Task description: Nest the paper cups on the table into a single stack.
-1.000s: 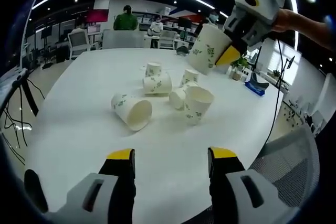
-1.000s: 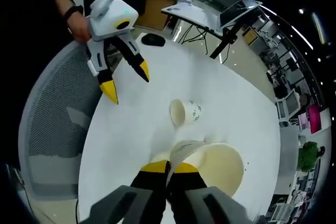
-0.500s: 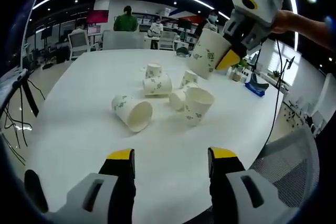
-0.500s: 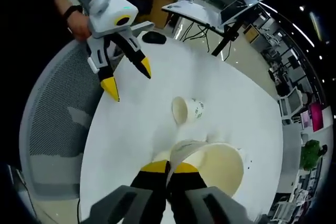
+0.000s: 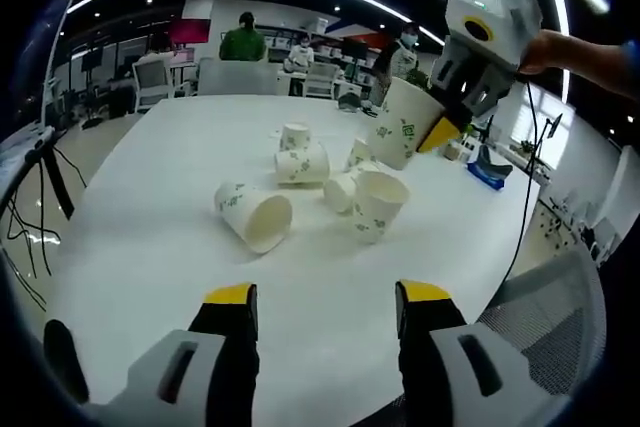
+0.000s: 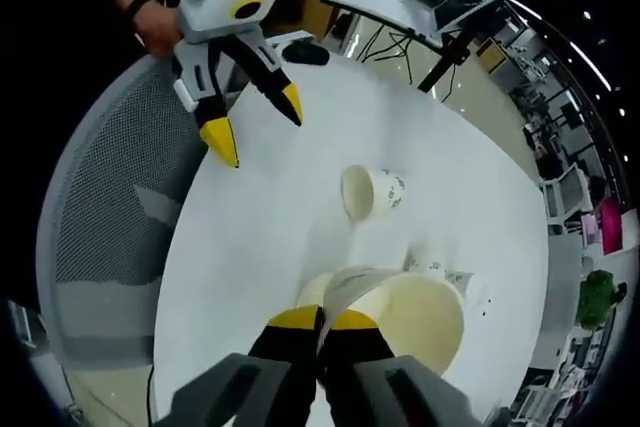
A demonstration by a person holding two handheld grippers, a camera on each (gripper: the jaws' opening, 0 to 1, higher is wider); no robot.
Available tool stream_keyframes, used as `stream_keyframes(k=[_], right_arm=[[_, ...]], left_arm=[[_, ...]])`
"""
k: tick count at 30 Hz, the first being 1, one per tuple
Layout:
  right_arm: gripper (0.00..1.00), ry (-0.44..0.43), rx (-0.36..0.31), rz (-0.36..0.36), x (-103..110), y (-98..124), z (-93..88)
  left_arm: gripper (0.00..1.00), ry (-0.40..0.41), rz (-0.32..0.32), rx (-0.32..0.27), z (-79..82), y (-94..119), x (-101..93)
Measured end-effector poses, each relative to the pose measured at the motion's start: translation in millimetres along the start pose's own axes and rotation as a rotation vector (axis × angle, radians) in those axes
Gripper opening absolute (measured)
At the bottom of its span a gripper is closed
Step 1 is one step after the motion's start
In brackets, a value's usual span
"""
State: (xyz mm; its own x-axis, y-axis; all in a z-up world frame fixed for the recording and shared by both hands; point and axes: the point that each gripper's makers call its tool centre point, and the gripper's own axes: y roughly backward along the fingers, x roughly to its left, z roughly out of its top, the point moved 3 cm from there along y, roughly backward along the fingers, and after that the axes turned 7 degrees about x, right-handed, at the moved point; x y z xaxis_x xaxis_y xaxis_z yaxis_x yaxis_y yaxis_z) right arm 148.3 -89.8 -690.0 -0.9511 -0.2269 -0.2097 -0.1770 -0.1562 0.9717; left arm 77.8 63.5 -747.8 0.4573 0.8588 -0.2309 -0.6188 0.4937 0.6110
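Several white paper cups with green print lie on the white table (image 5: pixel 130 247). One cup (image 5: pixel 255 217) lies on its side at the left, one upright cup (image 5: pixel 377 202) stands nearest me, and a cluster (image 5: pixel 300 160) sits behind them. My left gripper (image 5: pixel 327 297) hovers open and empty over the table's near edge. My right gripper (image 5: pixel 440 132) comes in from the upper right, shut on the rim of a tilted cup (image 5: pixel 403 122) above the cluster. In the right gripper view, the jaws (image 6: pixel 322 319) pinch the held cup (image 6: pixel 415 312); the left gripper (image 6: pixel 257 124) and the lying cup (image 6: pixel 370 192) are beyond it.
A grey mesh chair (image 5: pixel 560 297) stands at the table's near right edge, also seen as the mesh chair (image 6: pixel 100 207). A black mouse (image 6: pixel 305 52) lies on the table's end. Office desks, chairs and people sit in the background.
My right gripper has carried its cup down and a little right, closer to the cluster. The left gripper stays open in place.
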Motion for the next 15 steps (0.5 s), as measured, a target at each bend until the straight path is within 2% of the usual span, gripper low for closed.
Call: stream_keyframes(k=[15], right_arm=[[0.0,0.024,0.056,0.055,8.2,-22.3,-7.8]], left_arm=[[0.53,0.002,-0.001,0.005,-2.3,-1.7,0.6]])
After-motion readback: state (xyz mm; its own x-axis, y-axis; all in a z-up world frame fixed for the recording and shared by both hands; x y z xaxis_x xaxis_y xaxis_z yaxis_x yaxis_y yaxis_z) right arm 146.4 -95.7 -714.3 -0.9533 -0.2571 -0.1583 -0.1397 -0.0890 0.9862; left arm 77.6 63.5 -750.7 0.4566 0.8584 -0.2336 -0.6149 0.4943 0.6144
